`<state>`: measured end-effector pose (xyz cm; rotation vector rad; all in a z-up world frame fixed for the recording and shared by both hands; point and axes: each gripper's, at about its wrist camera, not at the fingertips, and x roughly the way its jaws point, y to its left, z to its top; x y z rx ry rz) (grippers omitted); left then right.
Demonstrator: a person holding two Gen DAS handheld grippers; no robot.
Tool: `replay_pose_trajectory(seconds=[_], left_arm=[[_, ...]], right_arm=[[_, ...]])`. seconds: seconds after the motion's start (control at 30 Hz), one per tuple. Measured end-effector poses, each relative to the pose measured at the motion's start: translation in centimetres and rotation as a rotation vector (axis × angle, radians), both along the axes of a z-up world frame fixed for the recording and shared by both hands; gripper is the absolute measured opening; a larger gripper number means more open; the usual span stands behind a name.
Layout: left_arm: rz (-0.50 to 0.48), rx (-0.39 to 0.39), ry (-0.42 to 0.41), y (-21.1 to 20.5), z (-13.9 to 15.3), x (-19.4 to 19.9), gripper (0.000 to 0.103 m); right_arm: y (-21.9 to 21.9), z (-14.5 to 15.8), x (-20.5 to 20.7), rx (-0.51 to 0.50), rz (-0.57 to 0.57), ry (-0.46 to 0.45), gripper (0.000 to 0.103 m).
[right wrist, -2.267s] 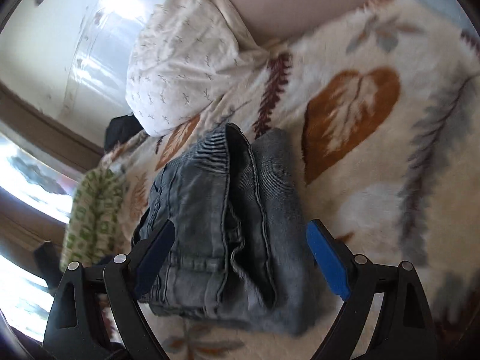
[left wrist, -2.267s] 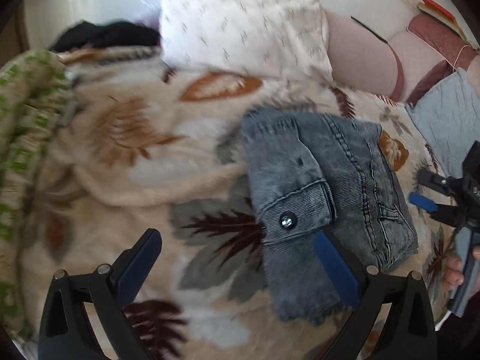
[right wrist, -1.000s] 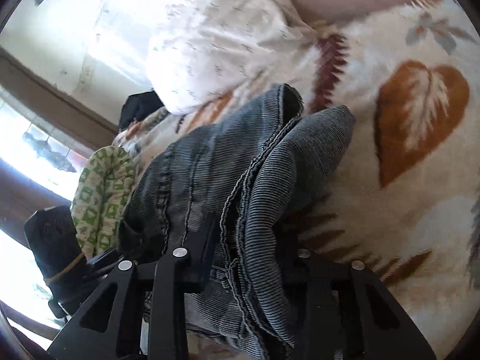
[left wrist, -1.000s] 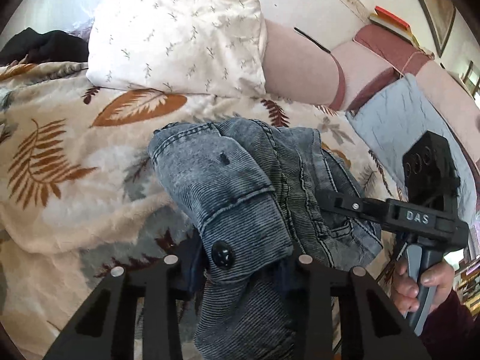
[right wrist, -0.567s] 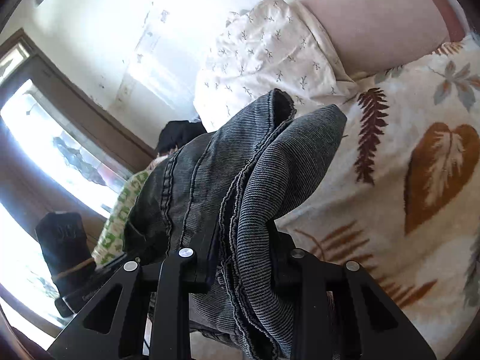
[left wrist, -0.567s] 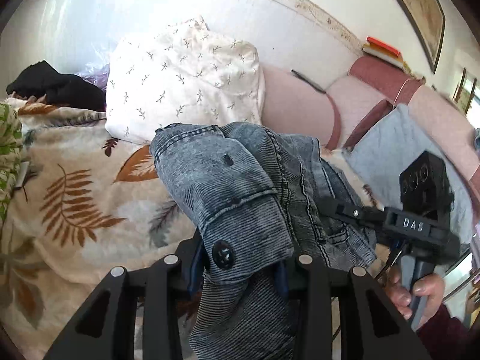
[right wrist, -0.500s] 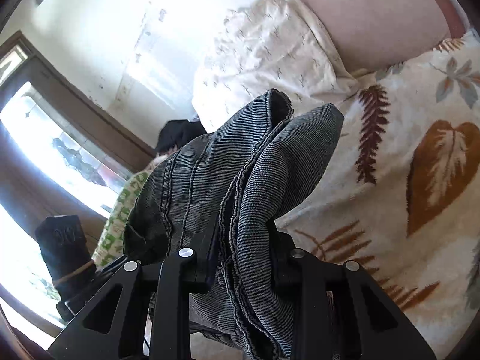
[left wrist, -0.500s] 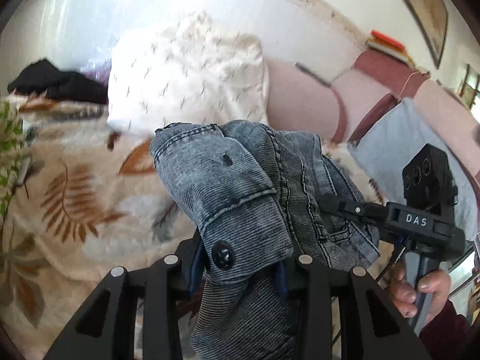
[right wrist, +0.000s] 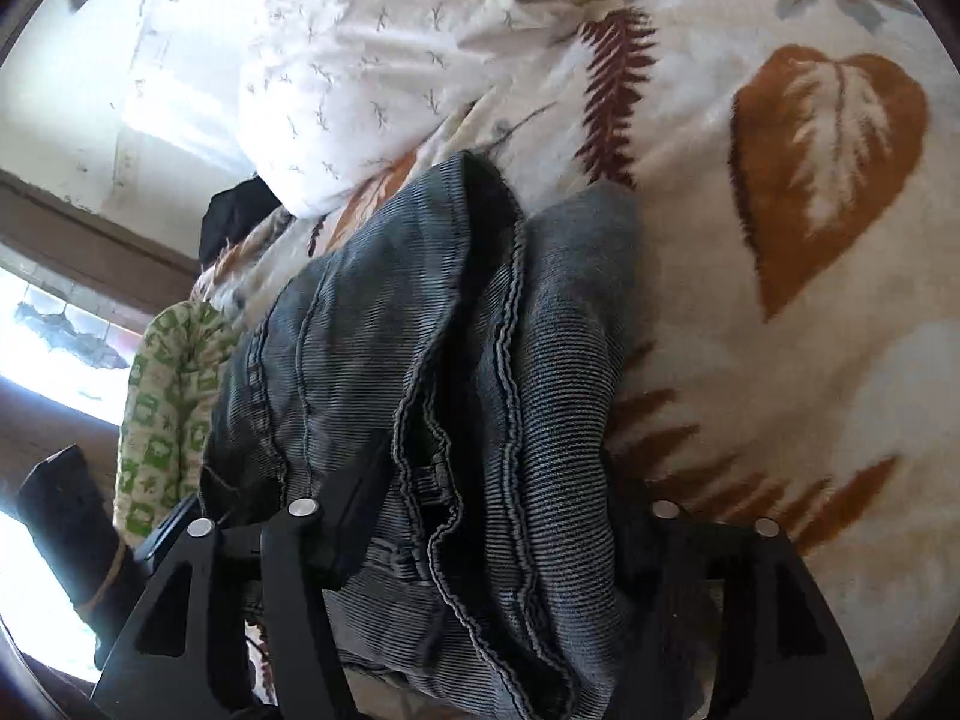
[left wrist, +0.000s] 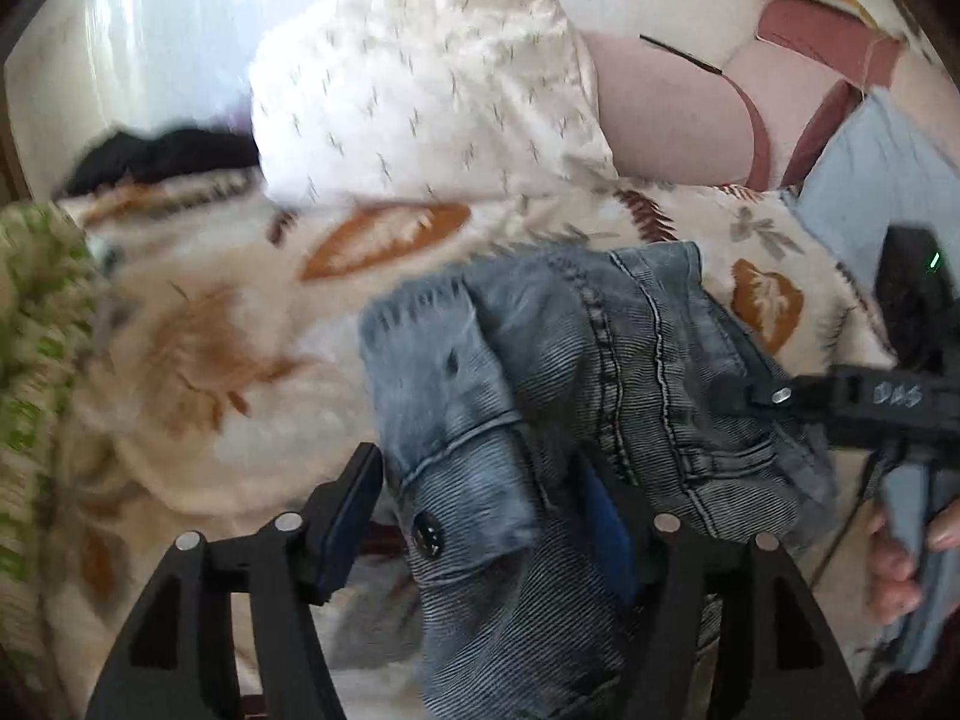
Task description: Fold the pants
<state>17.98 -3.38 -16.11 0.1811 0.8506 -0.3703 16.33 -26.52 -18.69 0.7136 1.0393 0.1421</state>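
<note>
My left gripper (left wrist: pixel 480 516) has just been opening, jaws wide, pads off the folded pants (left wrist: pixel 558 420) lying between them on the leaf blanket (left wrist: pixel 210 360); my right gripper (right wrist: pixel 480 540) likewise straddles the bundle, unclamped.

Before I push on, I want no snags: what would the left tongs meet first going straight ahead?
Most likely the folded jeans, already between the open left tongs; beyond them lies the leaf-print blanket.

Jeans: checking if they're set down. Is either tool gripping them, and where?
Neither grips: left tool and right tool just opened, folded jeans loose between their jaws.
</note>
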Motion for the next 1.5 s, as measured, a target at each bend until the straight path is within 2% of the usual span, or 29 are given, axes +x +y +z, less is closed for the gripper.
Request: replay_pose_trajectory(seconds=[0.1, 0.13, 0.23, 0.27, 0.33, 0.4, 0.47, 0.6, 0.73, 0.9, 1.0, 1.17, 1.5], left_arm=[[0.034, 0.071, -0.104, 0.5, 1.9, -2.0, 0.080], [0.056, 0.091, -0.148, 1.0, 2.8, -3.2, 0.087], [0.125, 0.138, -0.281, 2.3, 5.6, -6.9, 0.102], [0.143, 0.142, -0.316, 2.6, 6.5, -8.0, 0.103], [0.181, 0.149, -0.363, 3.4, 8.1, -10.1, 0.103], [0.224, 0.132, -0.381, 4.4, 9.3, -12.3, 0.103], [0.256, 0.096, -0.363, 5.5, 9.9, -14.1, 0.103], [0.272, 0.067, -0.345, 6.7, 10.8, -16.8, 0.103], [0.272, 0.067, -0.361, 7.0, 11.8, -18.8, 0.103], [0.288, 0.050, -0.385, 7.5, 13.0, -20.3, 0.103], [0.304, 0.044, -0.382, 7.7, 13.1, -20.4, 0.103], [0.314, 0.058, -0.377, 7.3, 12.9, -20.3, 0.103], [0.305, 0.060, -0.353, 6.9, 12.3, -19.5, 0.103]], right_arm=[[0.2, 2.8, -1.6, -0.092, -0.013, -0.059, 0.062], [0.5, 4.0, -2.4, -0.144, -0.024, -0.089, 0.064], [2.3, 8.2, -6.0, -0.318, -0.020, -0.233, 0.067], [3.1, 9.7, -7.6, -0.367, -0.013, -0.294, 0.069], [4.9, 12.0, -11.2, -0.440, -0.015, -0.414, 0.080], [6.2, 13.2, -14.2, -0.472, -0.027, -0.500, 0.084], [7.5, 13.8, -16.8, -0.461, -0.032, -0.547, 0.084], [9.2, 14.0, -20.1, -0.397, -0.054, -0.577, 0.084], [11.5, 14.7, -22.6, -0.470, -0.040, -0.652, 0.084], [12.5, 15.3, -24.4, -0.468, -0.030, -0.723, 0.086], [12.4, 14.9, -24.5, -0.461, -0.032, -0.731, 0.086], [12.7, 13.9, -24.1, -0.509, -0.024, -0.713, 0.086], [13.0, 13.1, -23.5, -0.505, -0.002, -0.688, 0.086]])
